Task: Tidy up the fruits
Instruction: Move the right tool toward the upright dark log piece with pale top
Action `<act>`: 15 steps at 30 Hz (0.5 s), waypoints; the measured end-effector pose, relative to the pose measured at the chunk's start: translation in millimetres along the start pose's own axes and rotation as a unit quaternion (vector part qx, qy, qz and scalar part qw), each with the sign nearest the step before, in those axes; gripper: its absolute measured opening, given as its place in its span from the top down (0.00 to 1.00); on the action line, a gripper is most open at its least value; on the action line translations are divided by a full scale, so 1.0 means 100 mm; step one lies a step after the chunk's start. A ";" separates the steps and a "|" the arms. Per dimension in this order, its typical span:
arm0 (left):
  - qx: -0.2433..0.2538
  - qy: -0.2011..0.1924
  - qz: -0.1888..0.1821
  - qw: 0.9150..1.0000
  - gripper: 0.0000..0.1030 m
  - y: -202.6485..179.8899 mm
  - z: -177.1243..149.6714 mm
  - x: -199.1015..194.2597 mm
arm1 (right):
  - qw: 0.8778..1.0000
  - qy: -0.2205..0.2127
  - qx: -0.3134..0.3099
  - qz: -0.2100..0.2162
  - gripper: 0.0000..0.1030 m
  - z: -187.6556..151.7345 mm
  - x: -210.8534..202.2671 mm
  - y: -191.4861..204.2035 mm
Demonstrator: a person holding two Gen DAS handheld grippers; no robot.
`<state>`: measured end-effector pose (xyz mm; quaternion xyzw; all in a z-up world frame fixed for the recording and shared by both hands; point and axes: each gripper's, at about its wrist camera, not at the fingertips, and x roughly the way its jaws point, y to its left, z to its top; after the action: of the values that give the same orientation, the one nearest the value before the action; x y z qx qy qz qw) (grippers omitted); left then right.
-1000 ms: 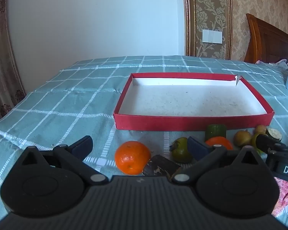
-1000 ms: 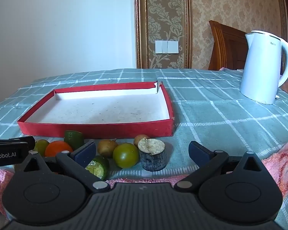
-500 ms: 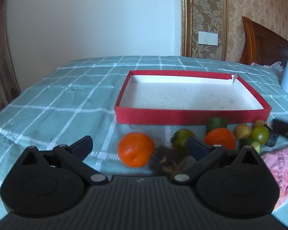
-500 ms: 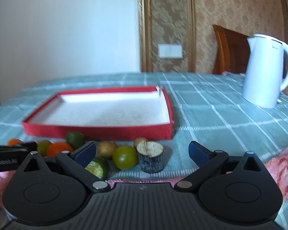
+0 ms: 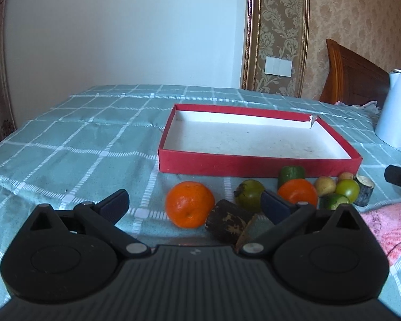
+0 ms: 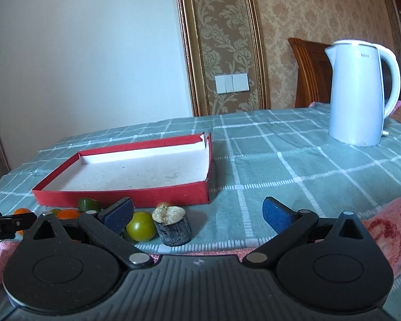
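Note:
A shallow red box [image 5: 259,161] [image 6: 125,194] with a white inside lies on the checked cloth, nothing in it. In front of it sits a row of fruit: an orange [image 5: 190,207], a dark brown piece [image 5: 228,224], a green tomato [image 5: 249,195], a second orange [image 5: 297,193] and several small green and yellow fruits. My left gripper [image 5: 193,204] stands open with the orange between its fingers, untouched. My right gripper [image 6: 197,214] is open too, just behind a green tomato [image 6: 141,226] and a dark stub [image 6: 173,227].
A white kettle [image 6: 361,93] stands at the back right of the table. A pink towel [image 5: 387,230] [image 6: 387,230] lies along the near right edge. A wooden headboard [image 5: 353,72] rises behind the table. Bare cloth spreads to the left of the box.
Both views rose and tilted a little. The left gripper edged forward toward the orange; the right gripper swung right, so the fruits sit further left in its view. Jaws stayed open.

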<state>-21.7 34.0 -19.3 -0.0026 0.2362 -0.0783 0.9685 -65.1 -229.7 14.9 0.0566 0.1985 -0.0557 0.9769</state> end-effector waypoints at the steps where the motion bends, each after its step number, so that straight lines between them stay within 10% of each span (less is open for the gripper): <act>1: -0.001 0.002 -0.002 1.000 0.00 0.01 -0.01 0.00 | 1.000 0.001 -0.011 -0.003 0.00 0.00 0.00 0.02; 15: -0.006 0.014 -0.011 1.000 0.00 0.07 -0.02 -0.02 | 0.999 0.027 -0.013 -0.037 0.00 0.04 0.12 0.01</act>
<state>-23.6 41.8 -20.8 -0.0099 0.2501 -0.0876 0.9642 -52.4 -230.0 13.9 0.0381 0.2278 -0.0880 0.9690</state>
